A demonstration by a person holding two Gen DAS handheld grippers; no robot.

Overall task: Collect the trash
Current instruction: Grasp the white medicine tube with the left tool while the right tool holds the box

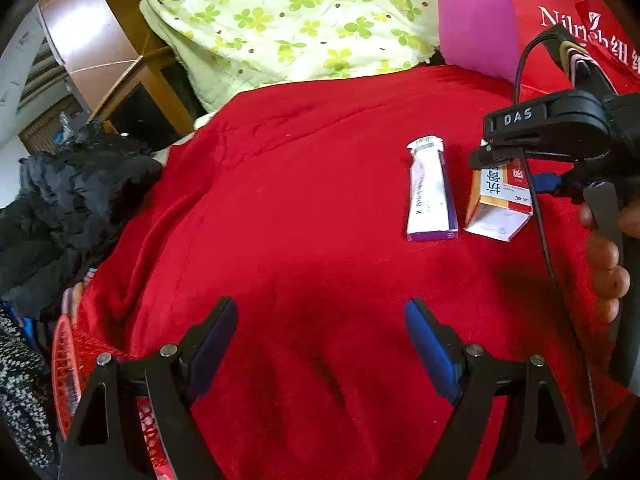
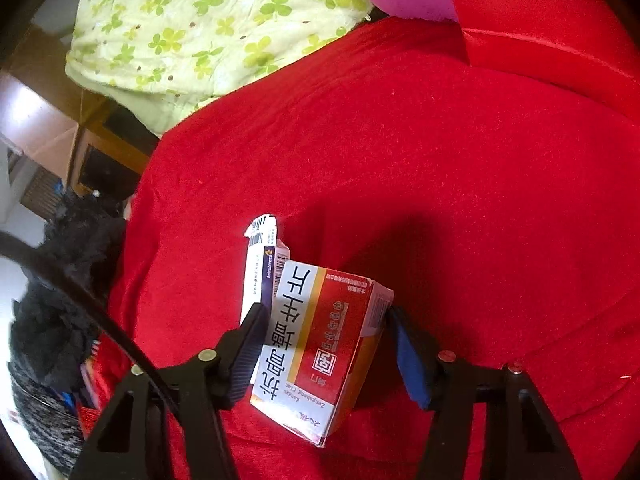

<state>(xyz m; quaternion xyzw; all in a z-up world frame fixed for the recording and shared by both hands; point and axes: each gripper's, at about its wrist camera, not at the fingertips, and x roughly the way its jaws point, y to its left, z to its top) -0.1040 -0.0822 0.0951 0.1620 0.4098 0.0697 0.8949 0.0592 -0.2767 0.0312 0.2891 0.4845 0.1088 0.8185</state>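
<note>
From the left wrist we look forward and down along our left claw (image 1: pixel 320 320) over the red blanket (image 1: pixel 304 208), from fairly far back, with the right claw's body at the right edge. From the right wrist we look down along our right claw (image 2: pixel 326 332), very near the red and white medicine box (image 2: pixel 320 344). Both views share the blanket, that box (image 1: pixel 496 208), the white and purple carton (image 1: pixel 430 196) beside it, and the green floral quilt (image 1: pixel 288 16) behind.
</note>
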